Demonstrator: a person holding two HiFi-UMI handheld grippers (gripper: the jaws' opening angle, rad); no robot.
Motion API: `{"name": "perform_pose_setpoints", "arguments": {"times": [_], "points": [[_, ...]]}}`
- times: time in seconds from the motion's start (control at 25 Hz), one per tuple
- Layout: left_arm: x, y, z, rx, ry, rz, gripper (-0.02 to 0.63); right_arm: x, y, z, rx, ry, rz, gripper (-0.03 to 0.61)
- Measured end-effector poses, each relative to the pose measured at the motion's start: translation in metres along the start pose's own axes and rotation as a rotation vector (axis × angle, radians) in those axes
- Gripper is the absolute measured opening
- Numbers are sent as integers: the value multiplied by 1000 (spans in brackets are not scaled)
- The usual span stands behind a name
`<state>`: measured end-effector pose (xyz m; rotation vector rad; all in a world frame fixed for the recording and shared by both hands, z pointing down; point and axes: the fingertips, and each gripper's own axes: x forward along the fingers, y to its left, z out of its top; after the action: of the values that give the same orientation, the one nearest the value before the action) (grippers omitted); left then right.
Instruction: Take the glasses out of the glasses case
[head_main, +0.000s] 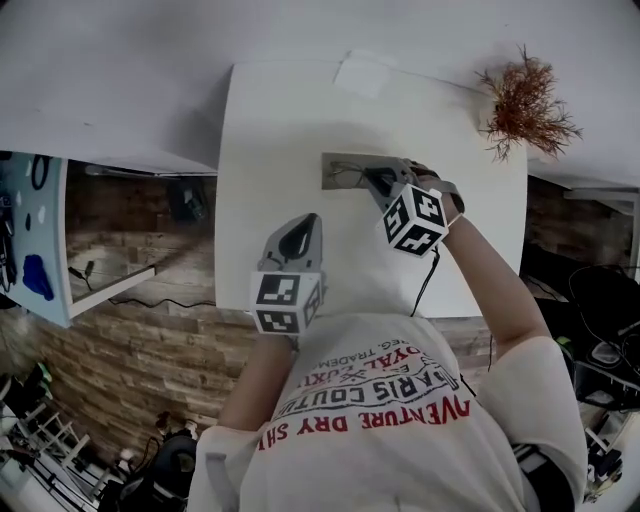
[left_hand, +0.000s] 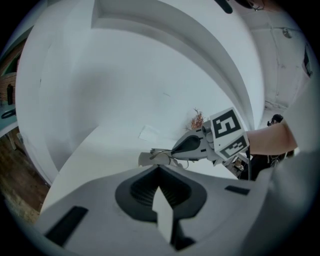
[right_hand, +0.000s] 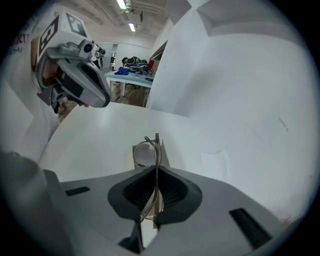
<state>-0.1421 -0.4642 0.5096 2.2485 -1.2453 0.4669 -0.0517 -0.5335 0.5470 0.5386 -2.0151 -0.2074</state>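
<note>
One glasses case (head_main: 335, 166) on table (head_main: 270, 150), right tongs (right_hand: 156, 172) gripping glasses (right_hand: 145, 152)

White table (head_main: 270, 130) in a white-walled corner, brick-pattern floor (head_main: 130, 340) below.
A dried sprig (head_main: 525, 100) sits by the table's far right corner, and a pale sheet (head_main: 365, 75) lies near its back edge. A cable (head_main: 160, 300) trails over the floor at left. Across the room, strip lights (right_hand: 121, 4) run along the ceiling above a second table (right_hand: 131, 77).
</note>
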Motion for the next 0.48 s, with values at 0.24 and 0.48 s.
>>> {"name": "perform_pose_setpoints", "arguments": {"times": [0.24, 0.48], "points": [[-5, -13, 9, 28, -21, -24, 2, -44, -1, 10, 236, -93, -73, 26], [-5, -28, 20, 49, -42, -57, 2, -84, 8, 13, 544, -223, -120, 26]]}}
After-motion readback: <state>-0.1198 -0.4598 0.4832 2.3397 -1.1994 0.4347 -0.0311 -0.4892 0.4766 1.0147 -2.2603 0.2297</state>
